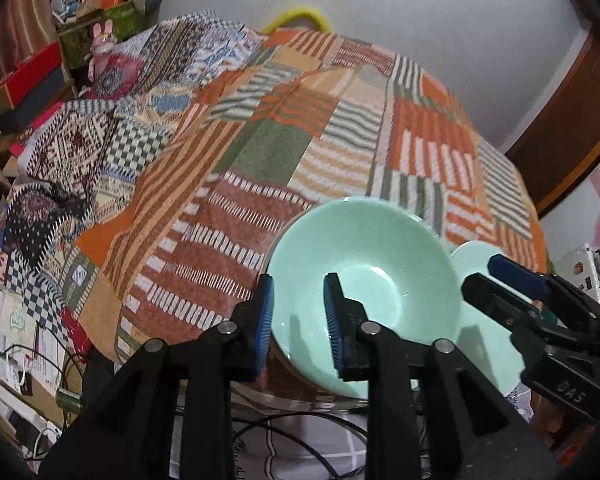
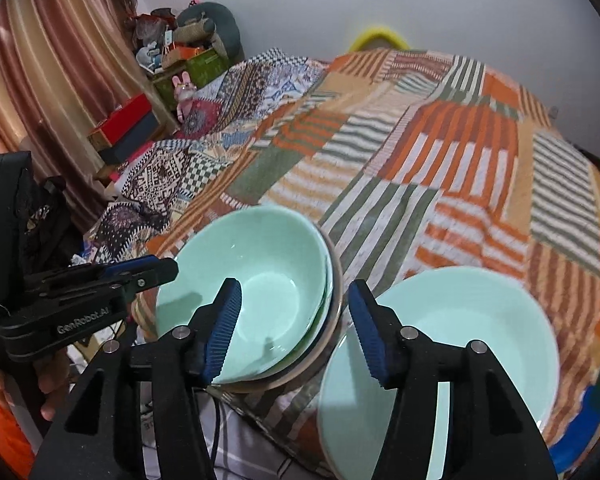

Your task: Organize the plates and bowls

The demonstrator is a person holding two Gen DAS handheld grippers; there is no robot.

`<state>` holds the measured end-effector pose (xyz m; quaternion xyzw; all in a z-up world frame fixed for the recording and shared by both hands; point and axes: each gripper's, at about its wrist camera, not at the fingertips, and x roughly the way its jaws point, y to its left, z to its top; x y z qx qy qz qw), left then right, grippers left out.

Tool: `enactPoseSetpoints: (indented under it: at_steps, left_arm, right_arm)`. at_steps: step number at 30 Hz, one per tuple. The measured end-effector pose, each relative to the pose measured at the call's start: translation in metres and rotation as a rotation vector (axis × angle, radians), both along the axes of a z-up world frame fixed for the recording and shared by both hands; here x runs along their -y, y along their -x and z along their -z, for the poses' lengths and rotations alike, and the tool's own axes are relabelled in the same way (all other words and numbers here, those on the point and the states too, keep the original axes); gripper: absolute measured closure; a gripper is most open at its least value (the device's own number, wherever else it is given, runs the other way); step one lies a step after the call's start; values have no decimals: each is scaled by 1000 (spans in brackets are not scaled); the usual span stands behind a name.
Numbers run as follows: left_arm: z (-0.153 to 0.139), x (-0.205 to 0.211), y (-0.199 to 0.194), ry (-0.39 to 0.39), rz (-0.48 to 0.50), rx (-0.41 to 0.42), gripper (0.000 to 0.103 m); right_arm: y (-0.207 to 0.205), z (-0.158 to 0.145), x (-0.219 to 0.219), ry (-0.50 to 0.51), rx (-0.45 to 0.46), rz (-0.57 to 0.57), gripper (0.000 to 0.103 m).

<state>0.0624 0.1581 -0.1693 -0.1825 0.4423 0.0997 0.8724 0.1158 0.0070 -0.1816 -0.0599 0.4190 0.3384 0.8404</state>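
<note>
Fingers of the left gripper (image 1: 298, 312) stand narrowly parted astride the near rim of the bowl stack (image 1: 364, 280), not pressing. The right gripper (image 2: 294, 328) is open, empty. The stack sits at the bed's (image 2: 440, 152) six-o'clock edge, the plate (image 2: 460, 320) at its three o'clock. Risk: a nudge tips the stack off.

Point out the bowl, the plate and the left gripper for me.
bowl (image 2: 260, 276): right wrist view, inner bottom.
plate (image 2: 480, 320): right wrist view, bare middle.
left gripper (image 1: 300, 312): left wrist view, midway between fingertips, jaws apart over the bowl's near rim.

Soft even indoor light, slight motion blur, heavy fisheye bending, dark vignetted corners.
</note>
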Motion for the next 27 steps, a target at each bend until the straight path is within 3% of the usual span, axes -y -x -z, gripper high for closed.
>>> enactPoseSetpoints:
  at_steps: [3, 4, 16, 27]
  left_arm:
    - [-10, 2, 5, -18, -6, 44, 54]
    - [-11, 1, 6, -22, -8, 50, 53]
    - [41, -18, 2, 69, -28, -73, 53]
    - [72, -23, -10, 121, -14, -124, 53]
  right_arm:
    - [-1, -2, 1, -8, 5, 6, 50]
    - [-1, -3, 1, -9, 6, 8, 50]
    - [-12, 22, 2, 28, -75, 29, 47]
    - [-21, 37, -8, 51, -110, 18, 49]
